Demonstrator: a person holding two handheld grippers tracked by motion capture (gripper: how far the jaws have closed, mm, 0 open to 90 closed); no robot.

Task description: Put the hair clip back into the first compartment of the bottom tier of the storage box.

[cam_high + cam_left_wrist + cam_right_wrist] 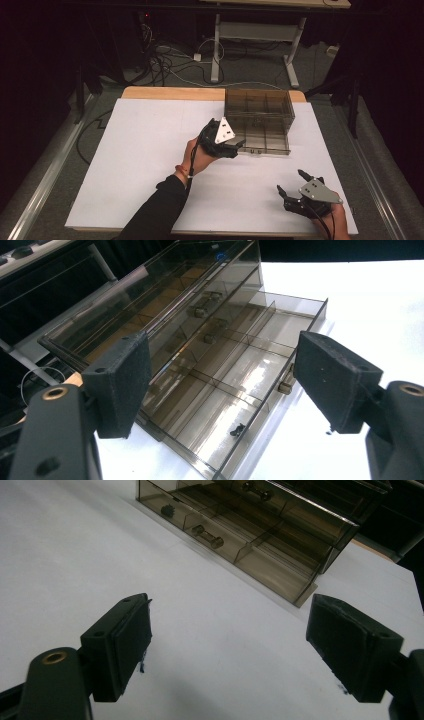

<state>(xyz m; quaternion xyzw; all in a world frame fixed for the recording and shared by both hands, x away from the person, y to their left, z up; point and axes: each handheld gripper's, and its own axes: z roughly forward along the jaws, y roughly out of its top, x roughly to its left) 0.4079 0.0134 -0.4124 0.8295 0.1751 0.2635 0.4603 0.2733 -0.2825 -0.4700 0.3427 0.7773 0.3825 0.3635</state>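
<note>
- High view: the smoky clear plastic drawer cabinet stands at the far right of the white bench, its bottom drawer pulled out.
- Left gripper view: a small black item lies in one drawer compartment.
- The left gripper hovers at the drawer's front, jaws apart.
- The right gripper rests near the bench's front edge, well apart, jaws apart.

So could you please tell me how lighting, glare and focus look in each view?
High view: dim, surroundings nearly black, white table brightest. Left gripper view: glare patches on the pulled-out drawer, table washed out. Right gripper view: the right gripper reads soft, the cabinet sharper.
</note>
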